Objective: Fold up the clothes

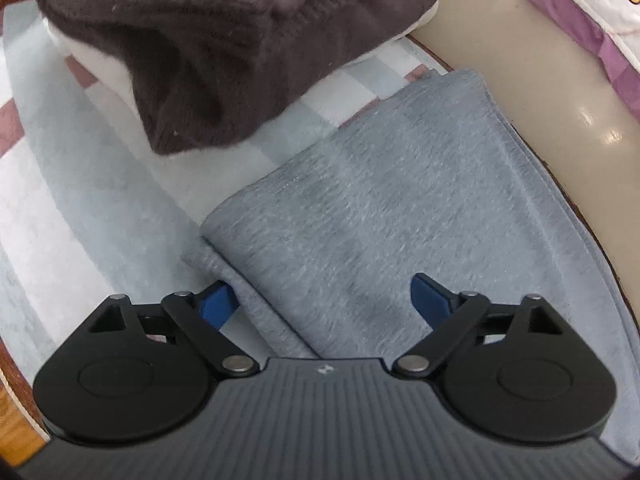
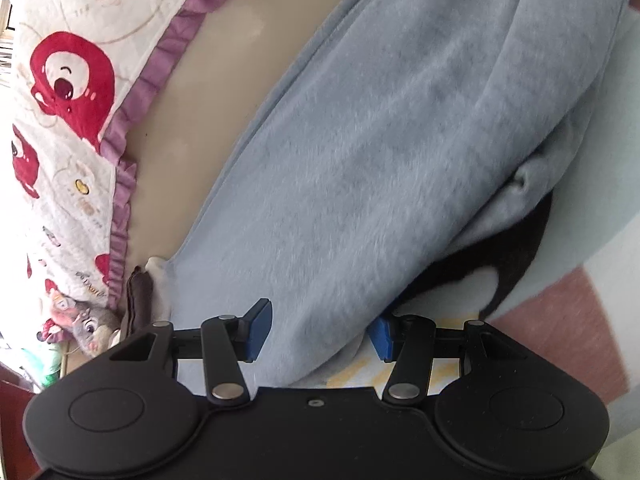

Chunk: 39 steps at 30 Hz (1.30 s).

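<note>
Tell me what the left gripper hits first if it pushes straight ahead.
Likely the grey garment: the open left gripper already straddles its near folded edge. The dark brown folded garment lies further on.

A dark garment lies mostly hidden beneath the grey-blue cloth, itself cut off.

No legible text anywhere; only tiny blurred script on the cartoon-print quilt, just beside its purple ruffle, too small to read.
</note>
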Each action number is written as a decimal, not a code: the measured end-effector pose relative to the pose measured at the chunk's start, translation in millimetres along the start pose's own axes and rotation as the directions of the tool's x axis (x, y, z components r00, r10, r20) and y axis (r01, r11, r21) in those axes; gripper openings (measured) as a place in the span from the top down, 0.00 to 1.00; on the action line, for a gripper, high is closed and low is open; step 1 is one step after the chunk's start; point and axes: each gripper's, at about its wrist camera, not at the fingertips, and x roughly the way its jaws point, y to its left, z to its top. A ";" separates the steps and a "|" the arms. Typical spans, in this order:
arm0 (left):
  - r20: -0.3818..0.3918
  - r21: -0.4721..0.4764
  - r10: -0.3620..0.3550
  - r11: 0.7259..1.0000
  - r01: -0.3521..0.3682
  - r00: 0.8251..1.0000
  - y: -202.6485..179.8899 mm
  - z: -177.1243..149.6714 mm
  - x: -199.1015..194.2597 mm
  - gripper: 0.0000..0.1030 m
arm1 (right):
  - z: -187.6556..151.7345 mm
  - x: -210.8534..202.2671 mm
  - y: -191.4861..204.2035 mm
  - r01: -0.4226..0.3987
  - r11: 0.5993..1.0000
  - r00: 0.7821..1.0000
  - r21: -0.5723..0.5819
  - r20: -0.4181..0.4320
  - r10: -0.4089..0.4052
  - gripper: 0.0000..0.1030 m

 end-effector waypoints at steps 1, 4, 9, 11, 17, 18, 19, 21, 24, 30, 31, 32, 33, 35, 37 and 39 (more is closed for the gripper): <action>0.036 0.024 -0.005 1.000 0.004 0.999 -3.4 -0.5 -6.7 0.51 | -1.2 1.1 -0.6 -0.007 1.000 1.000 0.003 0.001 0.007 0.44; 0.142 0.096 -0.026 0.995 0.012 0.990 -13.5 -1.9 -26.8 0.94 | 3.2 7.5 -0.8 -0.013 1.000 1.000 0.010 0.023 0.012 0.45; 0.310 0.215 -0.076 0.977 0.008 0.948 -30.3 -4.4 -60.2 0.94 | 20.3 9.2 8.7 0.004 1.000 0.998 -0.027 0.066 -0.002 0.87; 0.369 0.243 -0.101 0.970 0.009 0.924 -33.8 -6.2 -75.7 0.94 | 21.9 -8.3 21.5 -0.039 0.994 0.995 -0.099 0.088 0.048 0.88; 0.335 0.041 -0.112 0.994 0.105 0.936 6.0 -11.4 -96.2 0.95 | 15.0 -38.5 37.5 -0.050 0.978 0.997 -0.205 0.043 0.060 0.89; 0.308 0.033 -0.091 0.996 0.085 0.947 7.6 -12.6 -91.0 0.95 | 12.5 -37.1 37.1 -0.031 0.976 0.999 -0.214 0.031 0.038 0.89; 0.288 0.029 -0.076 0.997 0.071 0.955 7.7 -13.1 -87.9 0.95 | 10.1 -37.3 33.9 -0.024 0.978 0.999 -0.208 0.019 0.028 0.89; 0.282 0.045 -0.069 0.997 0.059 0.957 3.8 -15.1 -90.0 0.95 | 5.5 -39.3 30.8 -0.016 0.979 1.000 -0.204 -0.002 0.016 0.90; 0.302 0.088 -0.024 0.996 -0.002 0.953 -5.1 -24.4 -96.3 0.96 | 3.3 -46.7 31.6 -0.012 0.974 1.000 -0.225 -0.014 0.009 0.91; 0.257 0.141 -0.104 0.988 0.069 0.961 -47.0 13.4 -84.9 0.96 | 45.6 -25.4 55.6 0.001 0.960 0.999 -0.281 0.035 0.009 0.91; 0.265 0.176 -0.104 0.983 0.058 0.959 -61.0 21.7 -83.2 0.96 | 57.4 -18.5 63.0 0.017 0.955 0.999 -0.296 0.045 -0.004 0.91; 0.273 0.203 -0.102 0.978 0.047 0.957 -73.1 30.1 -79.0 0.96 | 69.3 -11.5 70.3 0.034 0.950 0.998 -0.311 0.056 -0.017 0.91; 0.280 0.220 -0.098 0.975 0.036 0.955 -82.3 38.5 -71.4 0.96 | 81.5 -3.9 74.7 0.044 0.949 0.997 -0.312 0.070 -0.023 0.91; 0.274 0.222 -0.089 0.975 0.027 0.957 -94.0 53.2 -48.3 0.96 | 105.7 11.6 83.3 0.066 0.947 0.994 -0.314 0.100 -0.036 0.91; 0.259 0.202 -0.080 0.979 0.027 0.963 -98.3 61.6 -19.5 0.96 | 125.4 31.2 80.5 0.100 0.951 0.992 -0.293 0.107 -0.071 0.91; 0.246 0.192 -0.080 0.981 0.032 0.966 -96.7 60.1 9.9 0.96 | 131.5 47.4 71.0 0.142 0.952 0.989 -0.270 0.081 -0.124 0.91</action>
